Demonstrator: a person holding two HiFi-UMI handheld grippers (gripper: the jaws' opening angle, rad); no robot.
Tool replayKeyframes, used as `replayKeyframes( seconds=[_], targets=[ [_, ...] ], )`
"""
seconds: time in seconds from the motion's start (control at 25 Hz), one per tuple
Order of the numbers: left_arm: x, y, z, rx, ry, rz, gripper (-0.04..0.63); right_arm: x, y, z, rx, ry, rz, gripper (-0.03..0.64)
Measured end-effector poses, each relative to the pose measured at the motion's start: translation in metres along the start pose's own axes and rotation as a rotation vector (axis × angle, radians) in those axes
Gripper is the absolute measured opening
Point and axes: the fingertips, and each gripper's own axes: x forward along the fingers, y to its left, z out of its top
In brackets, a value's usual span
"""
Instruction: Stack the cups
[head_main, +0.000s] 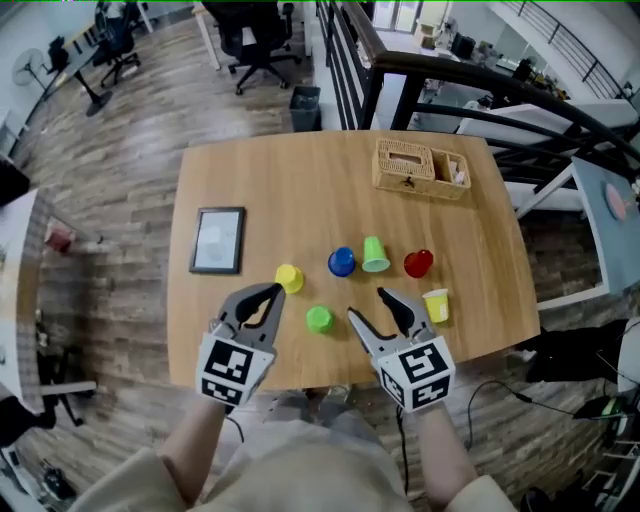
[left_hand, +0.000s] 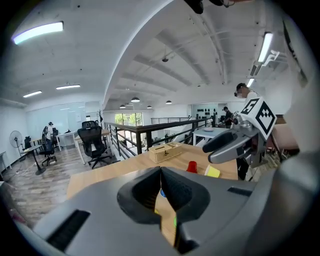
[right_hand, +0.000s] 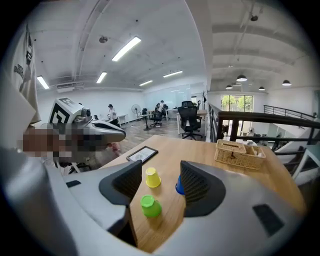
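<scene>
Wooden tabletop (head_main: 300, 180) is carrying the small green plastic cup (head_main: 319, 319), unstacked, near its front edge, while the spread-jawed right gripper (head_main: 368, 305) is lining up on it and the left gripper (head_main: 271, 291) is hanging pressed together, empty: seemingly the approach step, next calling for closing around that cup.

Open-plan office on a mezzanine level. Grey-brown wood-plank floor (head_main: 120, 170). Light wooden tabletop (head_main: 300, 180) with rounded corners, standing close to a black metal railing (head_main: 345, 60) that runs away along the right side. Black office chair (head_main: 258, 45) on castors beyond the far edge, and a dark waste bin (head_main: 305, 107) near it by the railing. More desks and chairs at far left. White vaulted ceiling (left_hand: 150, 50) with long strip lights (left_hand: 37, 31) and round hanging lamps (right_hand: 241, 78). Bright window (left_hand: 129, 119) at the far end. Standing fan (left_hand: 16, 136) at left. Walls white.
</scene>
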Motion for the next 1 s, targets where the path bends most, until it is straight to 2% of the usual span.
replayKeyframes(
  seconds=[0.12, 0.48, 0.76, 1.0],
  targets=[
    [0.002, 0.007, -0.023, -0.031, 0.044, 0.036, 0.023, 0.022, 0.009, -0.015, -0.016, 0.05, 0.061, 0.255],
    [0.005, 0.023, -0.084, -0.061, 0.166, 0.103, 0.023, 0.076, 0.034, -0.057, -0.046, 0.147, 0.189, 0.265],
    [0.013, 0.026, -0.13, -0.084, 0.245, 0.082, 0.023, 0.106, 0.055, -0.104, -0.111, 0.262, 0.246, 0.272],
    [0.03, 0.027, -0.16, -0.088, 0.286, 0.061, 0.023, 0.127, 0.057, -0.141, -0.162, 0.325, 0.233, 0.273]
  ],
)
